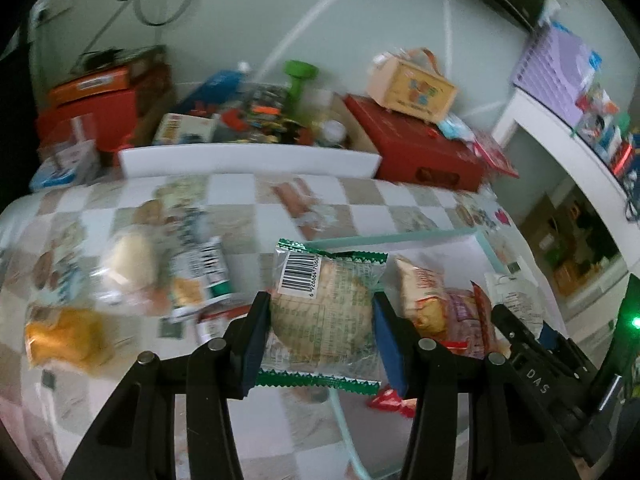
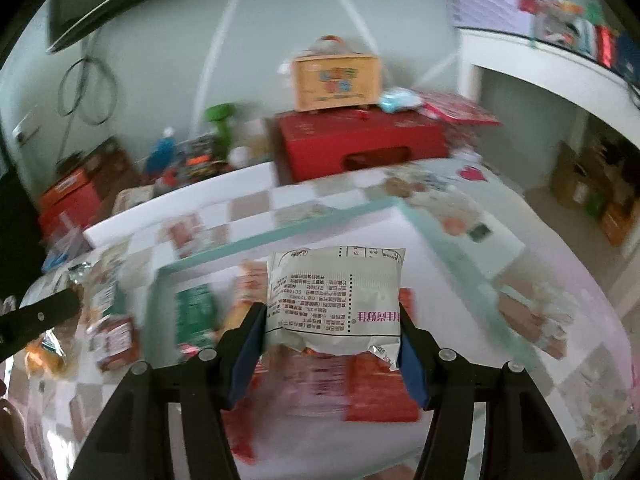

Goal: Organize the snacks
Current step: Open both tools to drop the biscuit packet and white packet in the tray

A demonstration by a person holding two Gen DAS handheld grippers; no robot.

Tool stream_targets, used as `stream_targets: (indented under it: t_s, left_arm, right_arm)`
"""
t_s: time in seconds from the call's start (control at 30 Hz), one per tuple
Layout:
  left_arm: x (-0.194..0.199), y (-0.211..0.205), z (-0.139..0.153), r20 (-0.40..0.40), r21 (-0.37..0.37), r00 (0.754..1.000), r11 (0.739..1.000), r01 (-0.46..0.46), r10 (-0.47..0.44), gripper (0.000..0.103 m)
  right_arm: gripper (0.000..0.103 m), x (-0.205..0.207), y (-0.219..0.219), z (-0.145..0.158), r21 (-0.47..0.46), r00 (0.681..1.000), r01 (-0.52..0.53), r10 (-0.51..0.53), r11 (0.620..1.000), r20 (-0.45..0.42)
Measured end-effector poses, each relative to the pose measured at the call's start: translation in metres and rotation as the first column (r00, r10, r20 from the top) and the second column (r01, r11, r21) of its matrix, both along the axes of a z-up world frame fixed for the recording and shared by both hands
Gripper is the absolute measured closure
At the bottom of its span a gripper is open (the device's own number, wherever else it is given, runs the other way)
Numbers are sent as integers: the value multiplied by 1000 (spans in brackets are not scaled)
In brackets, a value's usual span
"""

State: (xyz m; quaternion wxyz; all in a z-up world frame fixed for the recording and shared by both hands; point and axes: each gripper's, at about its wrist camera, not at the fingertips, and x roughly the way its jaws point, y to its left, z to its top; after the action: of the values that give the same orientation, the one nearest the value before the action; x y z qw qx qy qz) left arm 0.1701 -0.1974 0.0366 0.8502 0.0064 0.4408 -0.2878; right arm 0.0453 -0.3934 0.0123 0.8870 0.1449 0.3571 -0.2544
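left gripper (image 1: 322,320) clamps pastry packet (image 1: 326,308), blurred tray (image 2: 280,236)

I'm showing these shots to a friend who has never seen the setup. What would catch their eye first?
Probably the two snacks held up close: the left tool grips a clear green-edged cake packet, and the right tool grips a white printed packet. Below them sits a mint-rimmed tray already holding snacks, on a checkered tablecloth. Behind, a red box carries a small yellow case.

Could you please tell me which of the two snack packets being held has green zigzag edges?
The clear biscuit packet in the left hand-held gripper; the right hand-held gripper holds a plain white packet.
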Motion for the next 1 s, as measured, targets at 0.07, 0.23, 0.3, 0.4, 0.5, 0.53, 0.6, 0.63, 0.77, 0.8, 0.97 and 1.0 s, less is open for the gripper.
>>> stream_targets:
  t_s: [0.07, 0.23, 0.3, 0.4, 0.5, 0.53, 0.6, 0.63, 0.77, 0.8, 0.97, 1.0]
  left_arm:
    - [1, -15, -3, -7, 6, 1000, 1000, 23, -23, 51]
    - [7, -53, -17, -43, 23, 996, 997, 76, -75, 51]
    - [11, -65, -24, -60, 33, 994, 995, 90, -88, 51]
    - [16, -77, -33, -73, 48, 993, 994, 101, -97, 51]
    - [22, -84, -37, -81, 53, 992, 993, 103, -99, 51]
    - [23, -87, -37, -80, 52, 992, 993, 104, -100, 51]
    - [24, -91, -37, -81, 53, 992, 993, 106, -102, 51]
    - [24, -92, -37, -83, 52, 991, 993, 107, -102, 50]
    - [20, -91, -33, -77, 43, 992, 994, 100, -97, 33]
    - [20, -90, -32, -75, 44, 993, 994, 98, -95, 32]
    - [19, -84, -27, -74, 52, 994, 995, 81, -77, 32]
    - [19, -82, -26, -73, 50, 995, 996, 77, -73, 32]
  right_arm:
    - [39, -6, -12, -2, 4, 999, 39, -39, 999, 3]
    - [40, -15, -35, -9, -6, 993, 117, -117, 993, 9]
    - [39, -16, -41, -11, -9, 991, 133, -133, 991, 15]
    - [39, -18, -51, -13, 4, 987, 160, -160, 987, 28]
    - [39, -17, -56, -17, 10, 985, 172, -172, 985, 27]
    - [39, -17, -56, -18, 10, 985, 171, -171, 985, 26]
    - [39, -15, -57, -20, 14, 986, 167, -167, 986, 25]
    - [38, -13, -56, -21, 15, 986, 162, -163, 987, 24]
    - [32, -10, -55, -23, 16, 988, 152, -152, 988, 11]
    - [30, -10, -55, -23, 16, 988, 155, -155, 988, 11]
    - [29, -11, -55, -21, 38, 989, 150, -151, 988, 11]
    - [29, -11, -54, -20, 38, 989, 149, -149, 988, 7]
